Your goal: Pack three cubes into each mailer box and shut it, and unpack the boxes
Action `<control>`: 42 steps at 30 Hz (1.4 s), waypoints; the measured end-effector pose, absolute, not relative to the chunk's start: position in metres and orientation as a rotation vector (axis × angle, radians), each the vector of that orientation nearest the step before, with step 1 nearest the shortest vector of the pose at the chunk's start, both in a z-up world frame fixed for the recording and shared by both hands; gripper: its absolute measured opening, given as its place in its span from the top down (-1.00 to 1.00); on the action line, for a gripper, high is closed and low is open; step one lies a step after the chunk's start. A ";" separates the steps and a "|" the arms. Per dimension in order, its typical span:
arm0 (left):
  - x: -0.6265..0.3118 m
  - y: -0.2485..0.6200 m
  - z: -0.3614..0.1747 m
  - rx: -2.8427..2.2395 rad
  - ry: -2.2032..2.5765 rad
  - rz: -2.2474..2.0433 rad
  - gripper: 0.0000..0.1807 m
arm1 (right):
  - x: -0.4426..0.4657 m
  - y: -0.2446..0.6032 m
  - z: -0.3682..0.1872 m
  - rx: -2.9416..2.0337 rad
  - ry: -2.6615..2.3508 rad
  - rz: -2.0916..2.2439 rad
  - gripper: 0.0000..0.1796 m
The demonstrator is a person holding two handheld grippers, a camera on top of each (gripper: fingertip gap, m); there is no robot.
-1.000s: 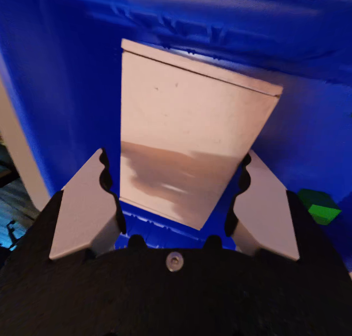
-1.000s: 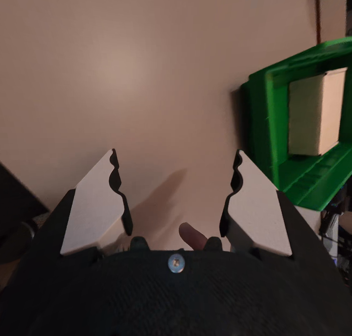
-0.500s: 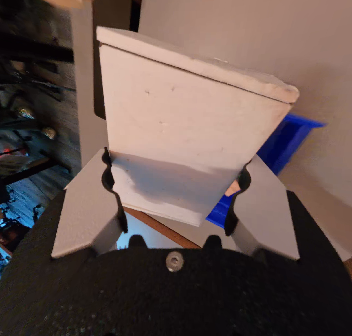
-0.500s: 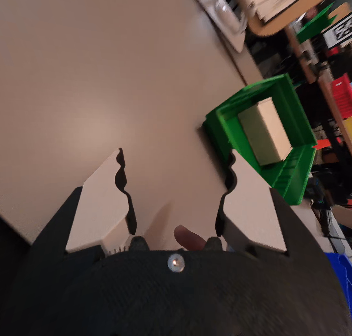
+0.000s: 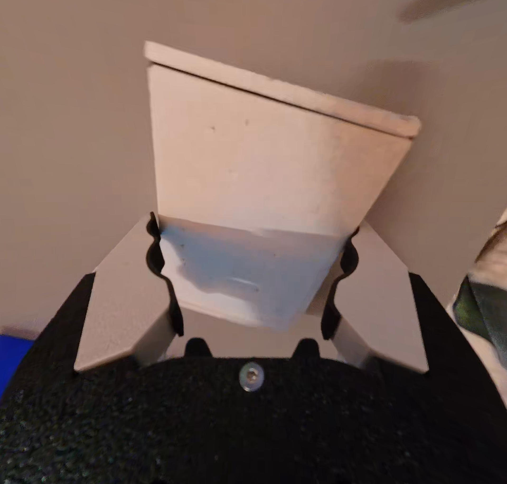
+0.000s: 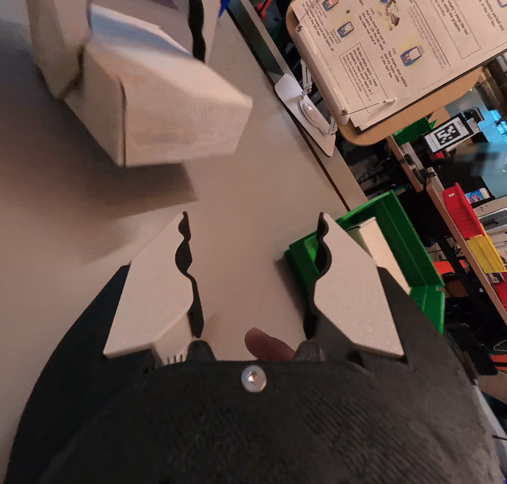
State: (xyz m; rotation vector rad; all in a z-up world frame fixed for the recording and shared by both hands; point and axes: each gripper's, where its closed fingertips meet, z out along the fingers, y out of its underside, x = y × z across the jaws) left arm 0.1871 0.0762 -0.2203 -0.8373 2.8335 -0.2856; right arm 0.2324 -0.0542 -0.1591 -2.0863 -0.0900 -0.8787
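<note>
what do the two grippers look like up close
Both match: the left gripper and right gripper each have a rough black body with a silver screw at its middle, and two pale grey wedge-shaped fingers lined with wavy black inner pads.

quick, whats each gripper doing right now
left gripper: shut on the white mailer box, closed.
right gripper: open, holding nothing.
</note>
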 end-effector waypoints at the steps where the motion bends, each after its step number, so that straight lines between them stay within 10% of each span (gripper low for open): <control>1: 0.189 0.068 -0.226 -0.849 2.827 -0.294 -0.44 | 0.229 -0.056 -0.163 -2.094 -0.095 -0.856 -0.02; 11: 0.200 0.026 -0.203 -0.829 2.775 -0.706 -0.24 | 0.213 -0.073 -0.188 -2.136 -0.210 -0.794 -0.03; 16: 0.217 0.038 -0.171 -0.959 2.708 -1.207 1.00 | 0.209 -0.069 -0.187 -2.113 -0.226 -0.787 -0.01; 34: 0.252 0.068 -0.206 -1.260 2.695 -1.292 1.00 | 0.208 -0.006 -0.209 -2.143 -0.751 -1.174 -0.15; 42: 0.266 0.085 -0.191 -1.149 2.467 -1.295 0.70 | 0.217 0.018 -0.207 -2.079 -0.837 -1.199 0.23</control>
